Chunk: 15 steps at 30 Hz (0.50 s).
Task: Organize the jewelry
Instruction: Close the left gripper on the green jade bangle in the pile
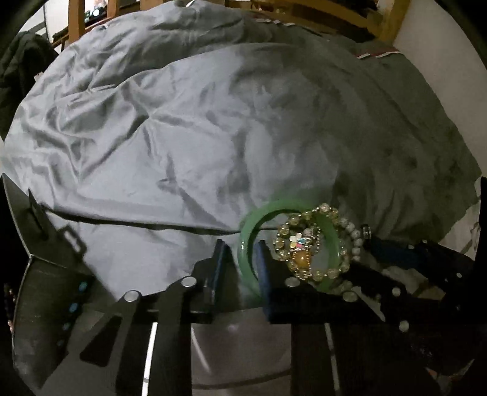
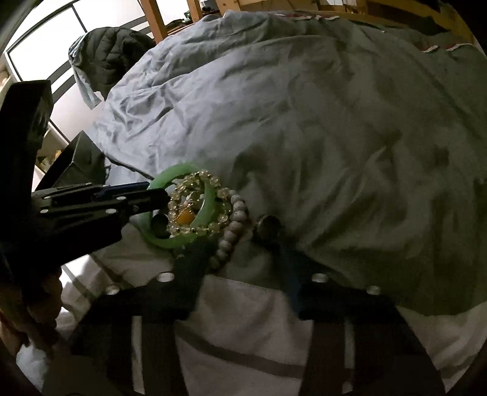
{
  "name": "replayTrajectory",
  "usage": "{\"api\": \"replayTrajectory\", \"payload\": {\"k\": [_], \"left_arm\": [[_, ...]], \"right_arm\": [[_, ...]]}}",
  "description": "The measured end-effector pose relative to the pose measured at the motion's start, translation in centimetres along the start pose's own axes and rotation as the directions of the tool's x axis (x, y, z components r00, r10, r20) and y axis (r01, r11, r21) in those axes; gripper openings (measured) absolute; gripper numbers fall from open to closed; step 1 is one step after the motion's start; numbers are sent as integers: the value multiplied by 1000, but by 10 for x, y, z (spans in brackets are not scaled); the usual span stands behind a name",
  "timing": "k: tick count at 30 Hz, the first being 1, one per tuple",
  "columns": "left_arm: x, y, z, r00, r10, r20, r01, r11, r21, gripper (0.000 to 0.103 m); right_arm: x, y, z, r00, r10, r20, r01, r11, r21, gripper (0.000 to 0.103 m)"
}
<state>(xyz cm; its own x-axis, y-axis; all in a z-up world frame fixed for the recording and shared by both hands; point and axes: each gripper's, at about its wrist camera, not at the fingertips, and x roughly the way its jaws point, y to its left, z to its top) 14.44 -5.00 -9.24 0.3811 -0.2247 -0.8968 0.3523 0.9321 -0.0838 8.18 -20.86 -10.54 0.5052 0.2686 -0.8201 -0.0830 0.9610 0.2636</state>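
Setting: a rumpled grey-blue quilt fills most of both views; a white sheet with grey stripes shows at the lower edge of the right wrist view.
Jewelry pile: lower right of the left wrist view, left of centre in the right wrist view, lying where quilt meets sheet.
Green bangle: a smooth pale-green jade-like ring, the largest piece, under the other pieces.
Crystal bracelet: a string of clear yellowish faceted beads with an amber stone and a small flower charm, draped across the green bangle.
White bead bracelet: a string of round matte off-white beads, just beside the bangle, on its right in both views.
Left gripper: the black two-finger tool, low centre of its own view, fingers clenched on the left rim of the green bangle, one finger outside the ring and one inside.
Right gripper: the black two-finger tool, low centre of its own view, fingers partly apart; the left finger lies against the white bead bracelet, and whether the pads press on anything I cannot tell.
Dark ring: a small dark metallic piece near the right finger's tip.
Background: a dark padded jacket, upper left of the right wrist view; wooden bed frame posts along the top.
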Motion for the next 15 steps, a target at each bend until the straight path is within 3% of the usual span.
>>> {"api": "replayTrajectory", "payload": {"k": [4,9,10,15], "left_arm": [[-4,-1,1,1000,-12,6,12,1000,0,9],[-14,-6,0,1000,-7,28,6,1000,30,9],[-17,-8,1,999,-10,36,9,999,35,8],[-32,-12,0,998,-9,67,6,999,45,9]], "right_arm": [[-5,-3,2,1000,-5,31,5,1000,10,14],[-17,-5,4,996,13,86,-15,999,29,10],[-22,-5,5,994,18,108,-22,999,27,4],[-42,0,8,981,35,193,-40,999,22,4]]}}
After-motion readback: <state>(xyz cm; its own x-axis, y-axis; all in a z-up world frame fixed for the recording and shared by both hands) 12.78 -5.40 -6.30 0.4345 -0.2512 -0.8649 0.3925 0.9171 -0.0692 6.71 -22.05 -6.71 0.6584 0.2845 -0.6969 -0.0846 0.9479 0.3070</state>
